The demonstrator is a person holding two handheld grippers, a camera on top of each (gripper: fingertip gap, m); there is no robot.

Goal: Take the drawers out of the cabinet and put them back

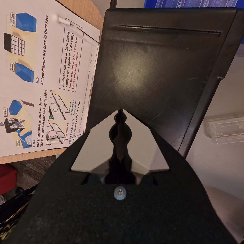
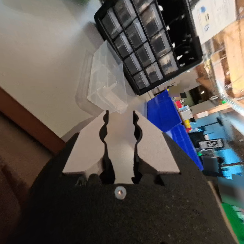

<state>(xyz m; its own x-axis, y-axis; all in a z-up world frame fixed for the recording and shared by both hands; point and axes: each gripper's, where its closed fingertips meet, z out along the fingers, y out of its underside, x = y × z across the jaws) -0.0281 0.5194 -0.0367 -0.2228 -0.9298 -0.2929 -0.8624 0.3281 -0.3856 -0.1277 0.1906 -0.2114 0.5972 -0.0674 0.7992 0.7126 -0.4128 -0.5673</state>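
The black cabinet (image 2: 195,43) stands on the white table, seen tilted in the right wrist view. Clear drawers (image 2: 140,34) fill most of its slots, and one row of slots (image 2: 176,33) is dark and empty. A clear drawer (image 2: 104,84) lies on the table in front of the cabinet. My right gripper (image 2: 120,112) is open and empty, its tips just short of that drawer's near corner. My left gripper (image 1: 120,110) is shut on nothing, its tips against the cabinet's flat black top (image 1: 158,66). The loose clear drawer also shows in the left wrist view (image 1: 224,129).
A printed instruction sheet (image 1: 39,79) lies on a wooden board left of the cabinet. Blue bins (image 2: 163,113) stand beside and behind the cabinet, and one also shows in the left wrist view (image 1: 184,3). The brown table edge (image 2: 30,118) runs at the left.
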